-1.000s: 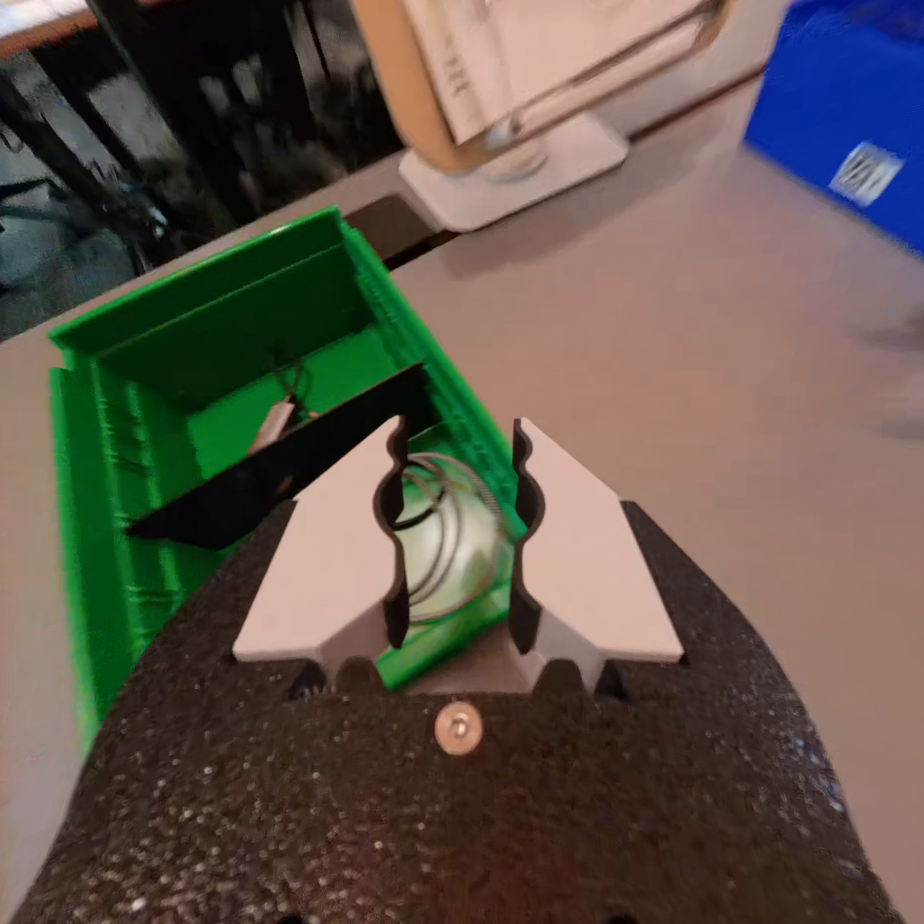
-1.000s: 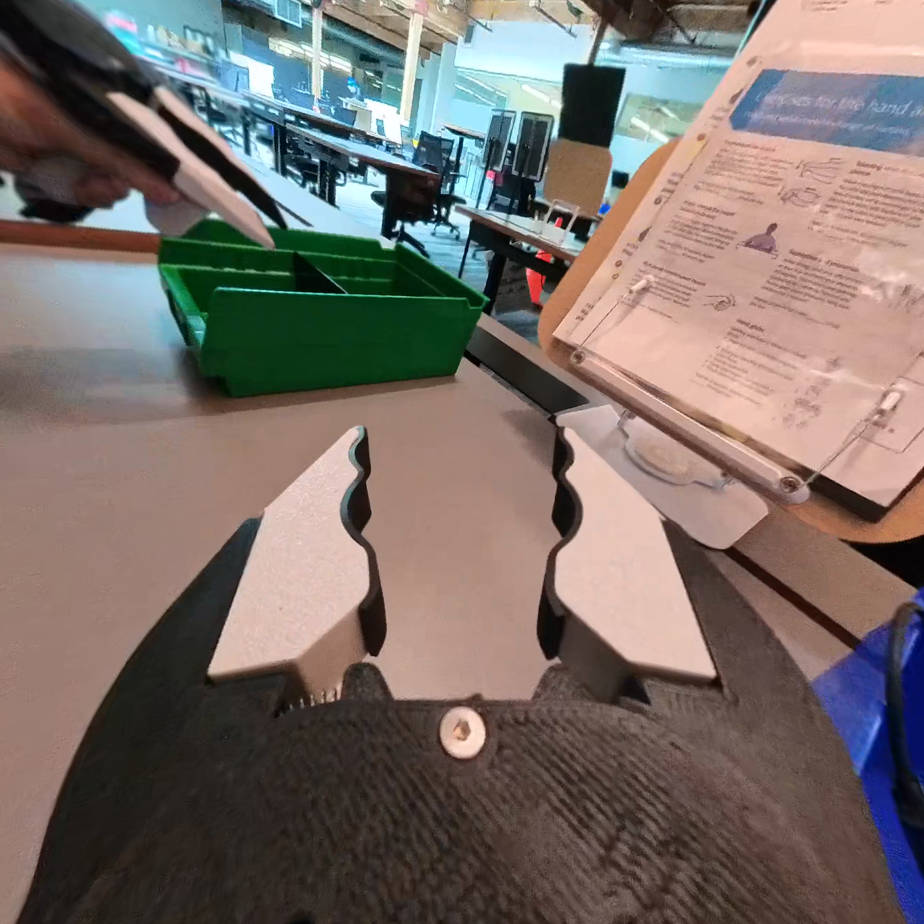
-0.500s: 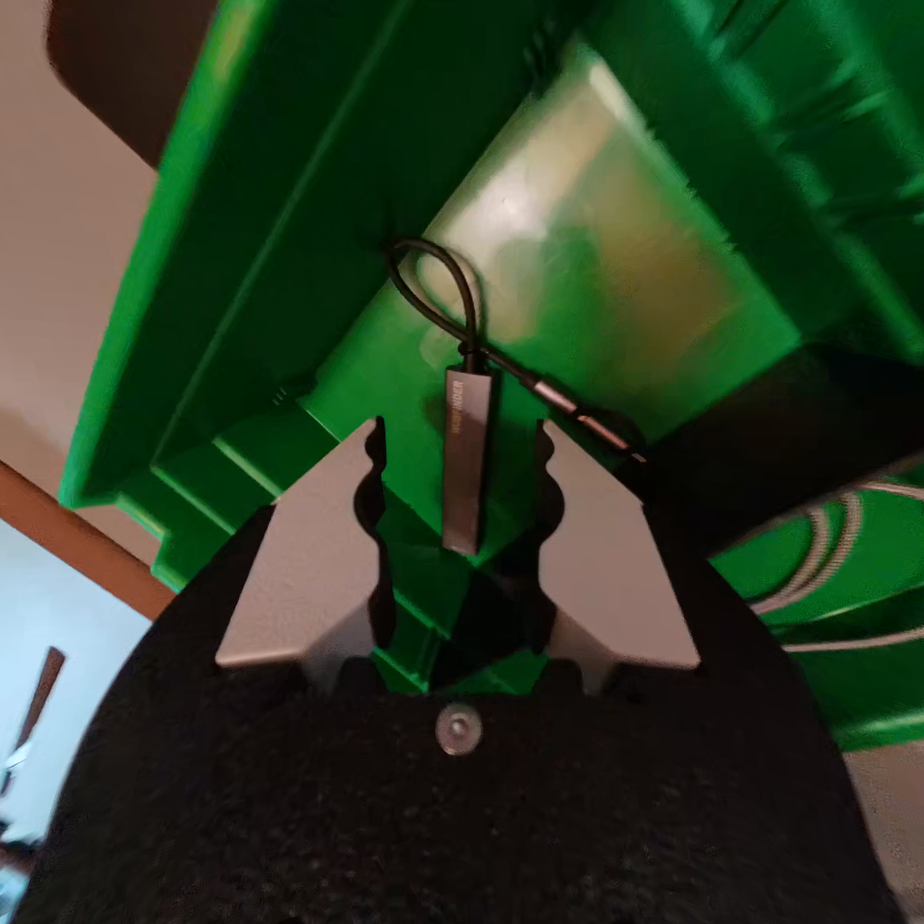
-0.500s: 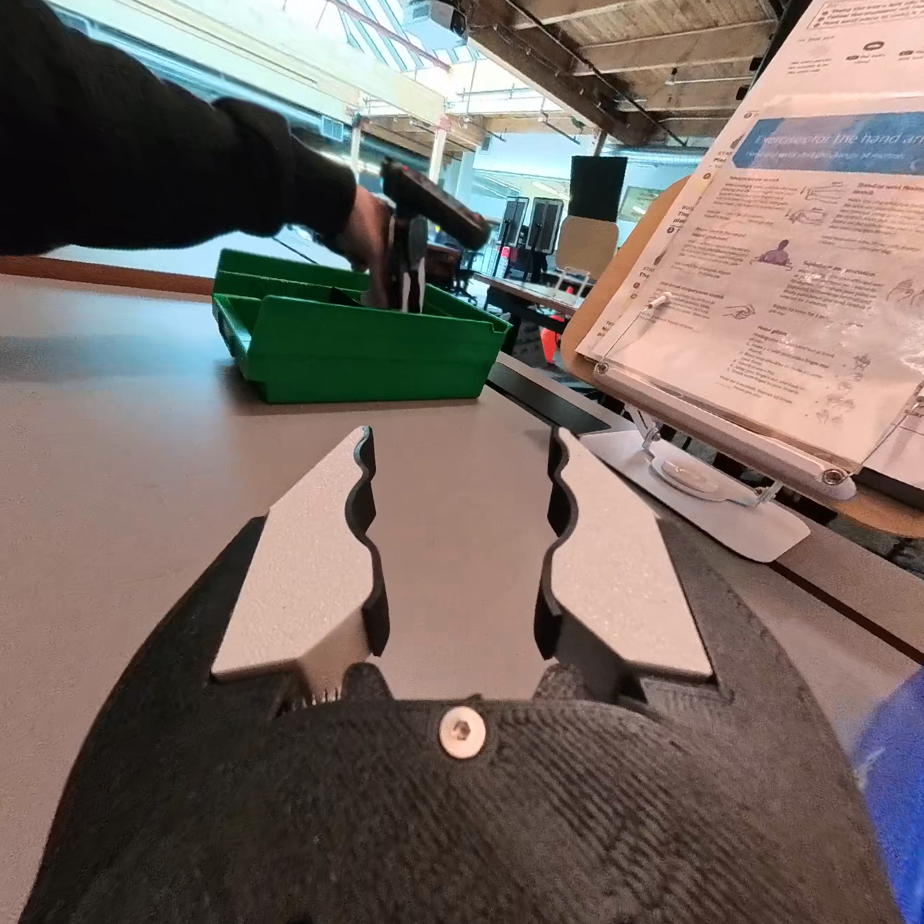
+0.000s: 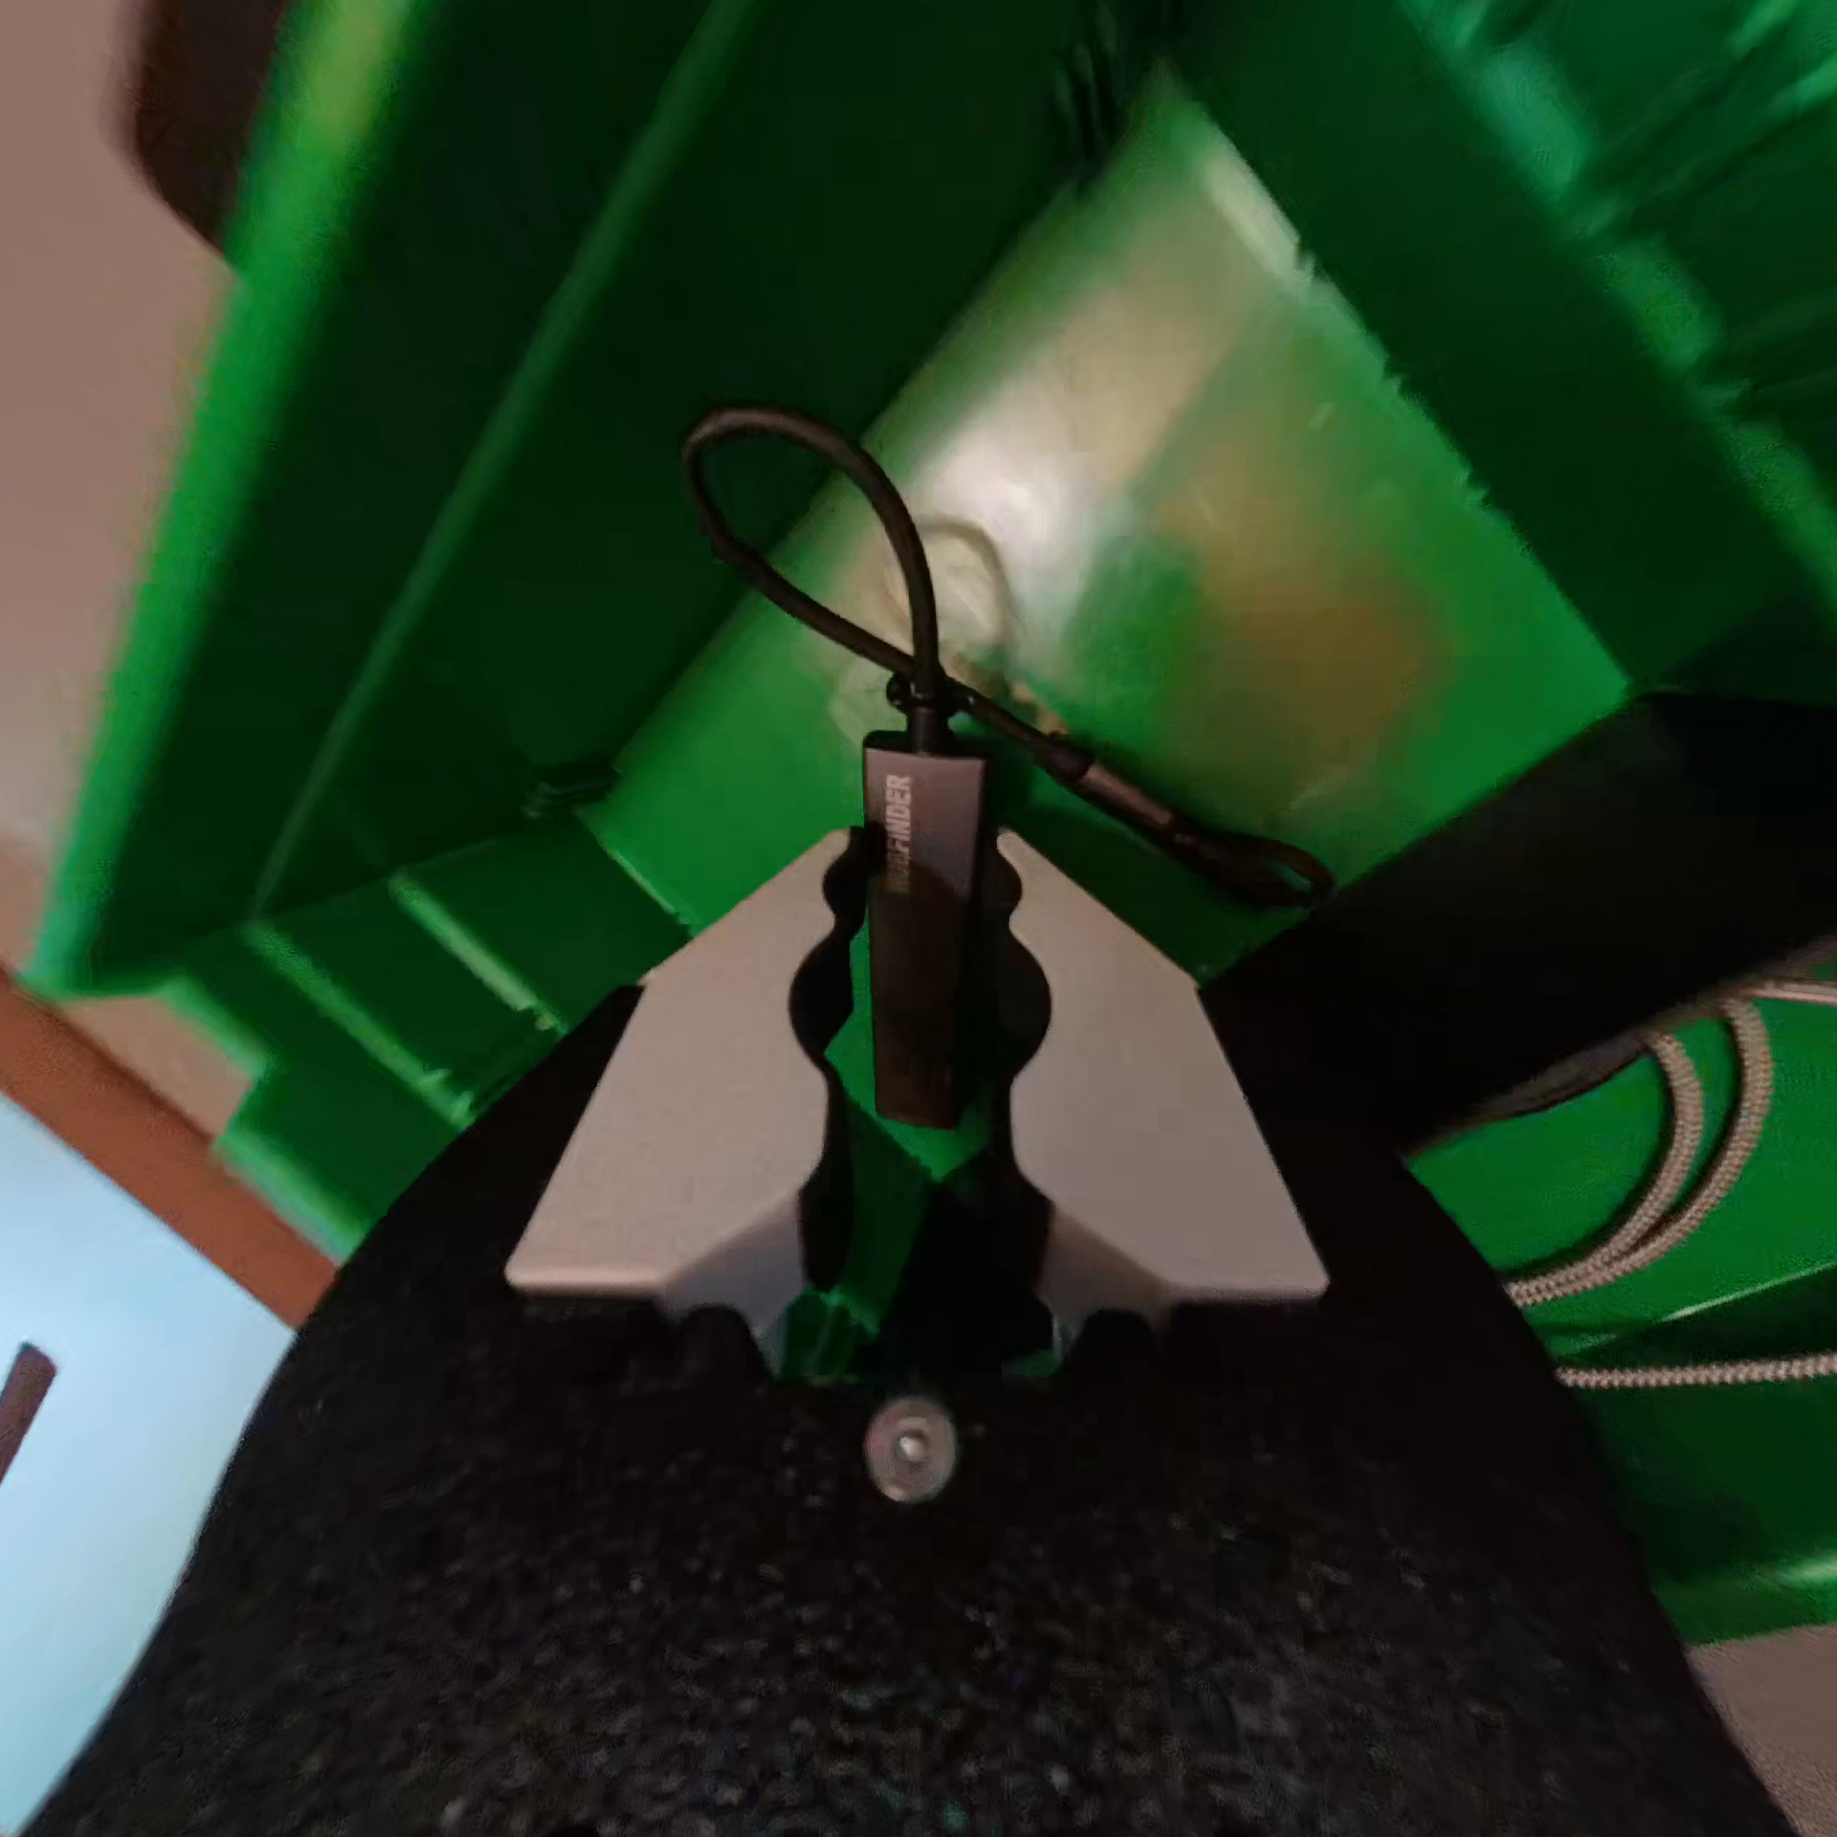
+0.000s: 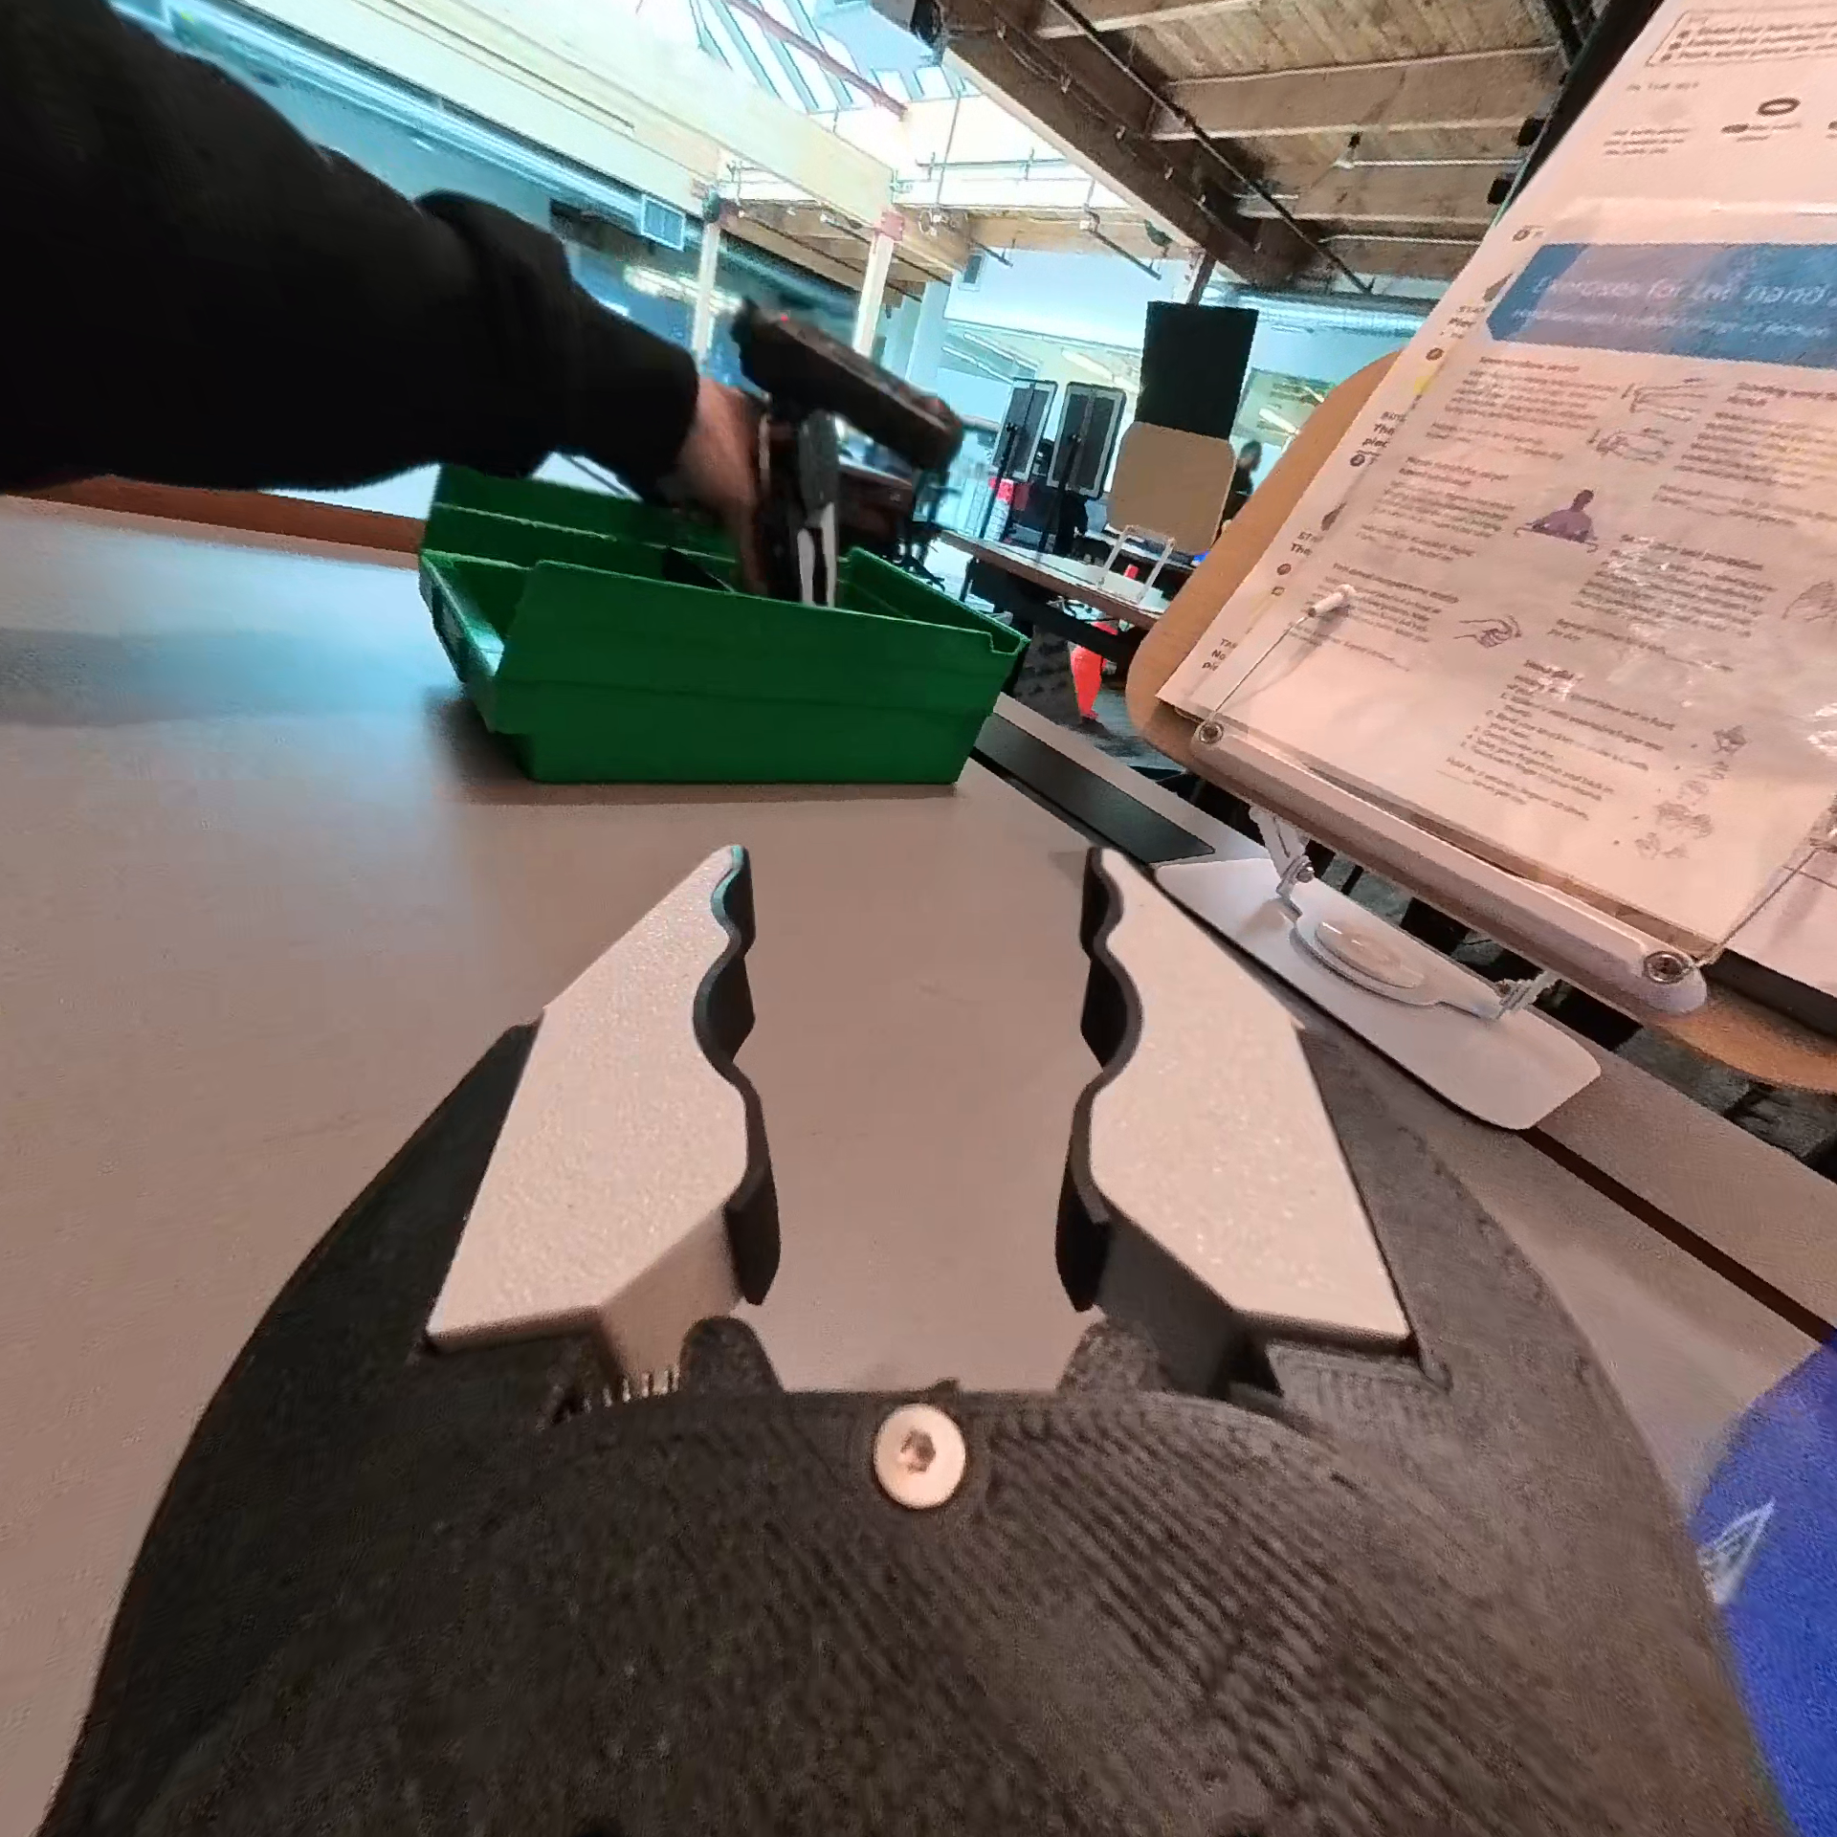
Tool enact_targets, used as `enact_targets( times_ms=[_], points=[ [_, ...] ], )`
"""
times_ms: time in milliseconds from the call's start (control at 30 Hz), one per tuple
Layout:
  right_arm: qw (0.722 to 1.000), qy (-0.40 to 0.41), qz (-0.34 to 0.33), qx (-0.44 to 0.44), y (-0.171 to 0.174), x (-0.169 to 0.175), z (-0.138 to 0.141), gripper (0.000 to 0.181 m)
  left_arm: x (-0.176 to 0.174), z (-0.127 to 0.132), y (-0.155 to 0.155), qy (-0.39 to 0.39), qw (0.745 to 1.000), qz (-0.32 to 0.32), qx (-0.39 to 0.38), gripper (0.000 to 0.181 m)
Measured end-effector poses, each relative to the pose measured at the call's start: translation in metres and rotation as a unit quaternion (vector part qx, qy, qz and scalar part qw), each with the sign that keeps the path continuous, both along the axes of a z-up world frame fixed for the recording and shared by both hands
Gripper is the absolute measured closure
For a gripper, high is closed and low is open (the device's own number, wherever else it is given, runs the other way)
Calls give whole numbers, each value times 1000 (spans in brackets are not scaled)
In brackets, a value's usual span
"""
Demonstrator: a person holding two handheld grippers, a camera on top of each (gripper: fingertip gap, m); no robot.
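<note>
The left gripper (image 5: 919,845) is reaching down into a green plastic divided bin (image 5: 477,517) standing on the grey table (image 6: 249,895). Its pale fingers (image 5: 696,1074) are sitting narrowly apart around a slim dark grey metal adapter stick (image 5: 919,934) with a short looped black cord (image 5: 795,537). Whether they are pressing it, I cannot tell. The stick is lying on the bin floor in the compartment beside a black divider (image 5: 1541,895); a braided grey cable (image 5: 1670,1143) is lying beyond that divider. A good grasp, I judge, is squeezing the stick's long flat sides squarely, clear of the cord. The stick is bearing pale lettering. The right gripper (image 6: 915,875) is hovering low over the table, fingers wide apart, holding nothing, near a printed sheet on a wooden stand (image 6: 1551,557).
</note>
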State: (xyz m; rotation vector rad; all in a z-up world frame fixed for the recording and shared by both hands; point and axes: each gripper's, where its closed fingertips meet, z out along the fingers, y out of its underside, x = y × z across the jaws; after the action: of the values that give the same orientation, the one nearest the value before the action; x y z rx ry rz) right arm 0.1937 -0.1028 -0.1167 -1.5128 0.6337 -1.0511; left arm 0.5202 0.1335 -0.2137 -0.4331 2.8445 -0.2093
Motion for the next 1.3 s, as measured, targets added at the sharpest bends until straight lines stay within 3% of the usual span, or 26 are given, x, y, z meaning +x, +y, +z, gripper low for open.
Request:
enact_targets(
  times_ms=[33,133,233,333,400,500,633,767,833,933,1033,1133,1233,1300],
  points=[
    [1000,-2,-3,4,0,0,2,116,1,15,-4,-27,999,1,-23,161],
    [1000,-13,-10,16,0,-1,8,116,-7,81,-19,-115,987,0,-113,161],
    [1000,-16,-8,16,4,-1,9,116,-47,162,-47,-157,952,-16,-260,161],
    [999,-23,9,27,12,-2,14,116,-123,222,-84,-115,893,-71,-430,161],
    [998,-33,28,46,20,-4,21,117,-178,237,-104,-54,852,-112,-508,161],
    [993,-33,79,84,38,-11,30,113,-255,225,-134,49,793,-161,-585,161],
    [984,-31,146,102,61,-26,32,113,-328,180,-170,182,733,-171,-632,161],
    [978,-4,187,93,69,-34,21,133,-354,147,-191,231,713,-157,-643,161],
    [976,7,197,96,68,-36,18,141,-354,144,-194,233,703,-144,-657,161],
    [977,16,184,106,63,-31,17,138,-349,148,-193,234,686,-123,-678,162],
    [977,19,172,122,57,-26,19,139,-346,139,-194,227,704,-108,-664,161],
    [976,52,182,108,62,-24,6,157,-347,129,-197,207,730,-99,-644,161],
    [971,75,193,119,63,-23,1,158,-348,123,-200,179,759,-103,-617,161],
    [966,85,206,134,62,-25,3,159,-349,124,-200,165,764,-110,-614,161]
  ],
)
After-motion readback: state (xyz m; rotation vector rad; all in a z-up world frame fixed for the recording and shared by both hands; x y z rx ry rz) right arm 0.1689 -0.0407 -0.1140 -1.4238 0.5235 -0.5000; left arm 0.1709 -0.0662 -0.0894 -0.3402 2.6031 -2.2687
